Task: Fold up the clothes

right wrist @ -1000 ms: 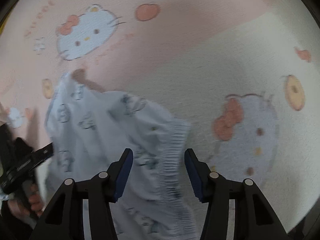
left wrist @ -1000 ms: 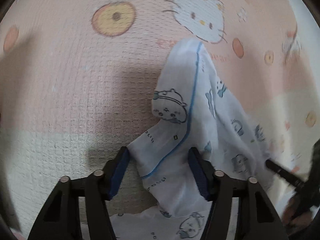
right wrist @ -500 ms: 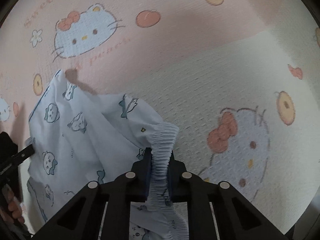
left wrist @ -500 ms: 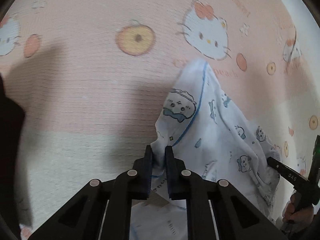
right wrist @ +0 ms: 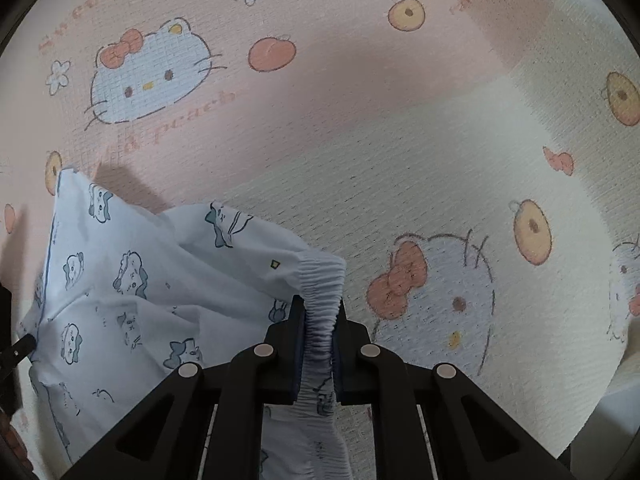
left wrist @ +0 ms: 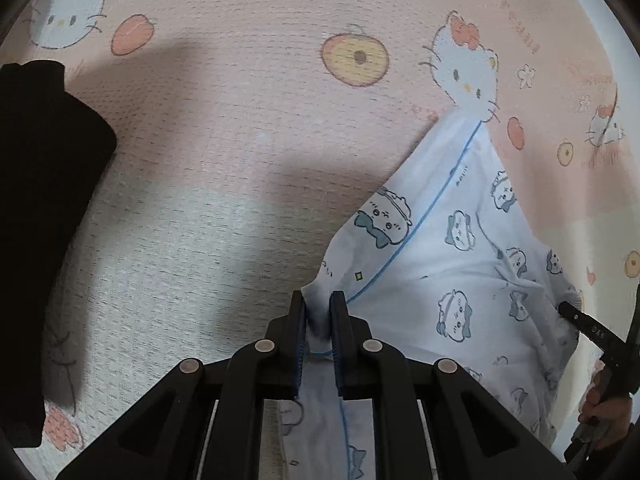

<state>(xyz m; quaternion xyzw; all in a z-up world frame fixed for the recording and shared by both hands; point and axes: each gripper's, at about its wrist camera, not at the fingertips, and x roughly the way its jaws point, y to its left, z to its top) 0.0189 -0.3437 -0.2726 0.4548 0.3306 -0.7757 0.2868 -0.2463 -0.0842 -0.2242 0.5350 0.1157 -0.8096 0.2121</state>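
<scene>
A pale blue garment [left wrist: 452, 248] printed with small cartoon faces and trimmed with blue piping hangs lifted above a pink and cream cat-print bed sheet [left wrist: 240, 128]. My left gripper [left wrist: 318, 312] is shut on a piped corner of the cloth. In the right wrist view the same garment [right wrist: 132, 280] spreads to the left, and my right gripper [right wrist: 320, 316] is shut on its gathered elastic waistband [right wrist: 324, 280]. The other gripper and a hand [left wrist: 604, 400] show at the right edge of the left wrist view.
A folded black garment [left wrist: 44, 216] lies on the sheet at the left edge of the left wrist view. The printed sheet [right wrist: 400, 140] stretches wide behind the lifted cloth, pink farther off and cream nearer.
Both grippers went from open around the cloth to shut on it, then lifted it higher. The cameras pulled back, and the black garment came into the left wrist view.
</scene>
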